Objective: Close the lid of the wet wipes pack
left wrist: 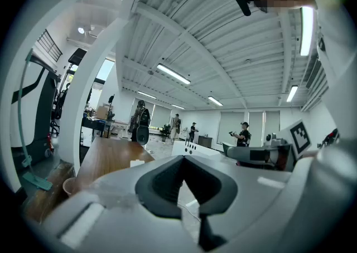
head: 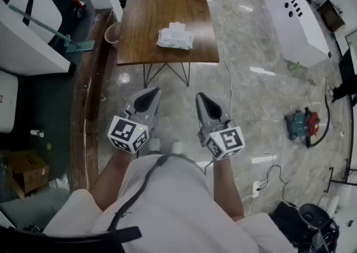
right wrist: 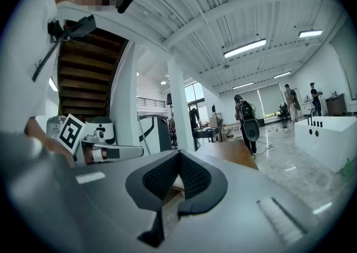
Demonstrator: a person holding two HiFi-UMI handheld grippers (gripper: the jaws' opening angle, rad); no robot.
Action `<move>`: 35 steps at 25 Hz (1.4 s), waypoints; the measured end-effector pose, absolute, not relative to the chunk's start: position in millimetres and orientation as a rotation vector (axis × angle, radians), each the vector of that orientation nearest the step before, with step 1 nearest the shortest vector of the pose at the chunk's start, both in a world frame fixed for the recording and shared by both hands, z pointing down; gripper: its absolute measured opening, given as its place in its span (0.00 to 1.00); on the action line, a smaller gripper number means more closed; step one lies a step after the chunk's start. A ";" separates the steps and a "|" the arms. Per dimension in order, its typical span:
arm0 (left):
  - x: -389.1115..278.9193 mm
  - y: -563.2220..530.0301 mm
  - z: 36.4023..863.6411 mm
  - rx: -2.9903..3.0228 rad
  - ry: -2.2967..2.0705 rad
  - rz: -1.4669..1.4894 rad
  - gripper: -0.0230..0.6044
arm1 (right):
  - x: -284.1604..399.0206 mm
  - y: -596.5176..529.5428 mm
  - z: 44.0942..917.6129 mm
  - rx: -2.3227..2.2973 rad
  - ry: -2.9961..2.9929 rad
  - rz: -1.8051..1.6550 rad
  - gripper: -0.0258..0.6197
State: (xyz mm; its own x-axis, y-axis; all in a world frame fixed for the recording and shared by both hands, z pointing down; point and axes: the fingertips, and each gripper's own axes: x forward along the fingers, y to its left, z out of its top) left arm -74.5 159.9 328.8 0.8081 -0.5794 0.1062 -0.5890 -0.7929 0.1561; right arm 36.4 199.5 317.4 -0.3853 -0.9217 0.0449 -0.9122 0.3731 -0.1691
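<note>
Both held level in front of the person, the left tool [head: 150, 92] and right tool [head: 201, 97] have their jaws pressed together on nothing, well apart from the wet wipes pack [head: 175, 38] lying by the near edge of the wooden table [head: 150, 6].

A long wooden table [head: 162, 1] stands on thin black metal legs [head: 166, 72] on a grey marble floor [head: 251, 96]. Just beside its left edge sits a pink bucket [head: 112, 33], and further left lies a mop with a teal handle [head: 47, 28]. To the right of the table, well apart from it, a long white box [head: 295, 20] lies on the floor. Nearer, at the right, stands a red and green machine [head: 301, 123] with a black hose. A cardboard box [head: 25, 171] is at the lower left and a white power strip [head: 257, 188] at the lower right. In the left gripper view a person [left wrist: 243, 134] stands far behind, under long ceiling lights [left wrist: 173, 73].
</note>
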 end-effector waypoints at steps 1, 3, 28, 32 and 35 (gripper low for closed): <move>-75.8 159.5 328.0 2.814 -0.912 0.075 0.04 | 35.4 199.4 317.8 -1.713 2.556 -0.252 0.05; -79.0 158.7 326.8 2.816 -0.905 0.070 0.04 | 33.0 199.1 318.3 -1.721 2.556 -0.248 0.05; -125.4 150.4 320.2 2.845 -0.838 0.016 0.04 | -6.6 200.7 311.9 -1.773 2.478 -0.269 0.05; -139.4 144.3 324.5 2.835 -0.834 -0.004 0.04 | -14.7 197.7 316.1 -1.792 2.476 -0.269 0.05; -152.5 141.3 330.4 2.805 -0.842 -0.019 0.04 | -19.4 198.6 321.4 -1.806 2.477 -0.287 0.05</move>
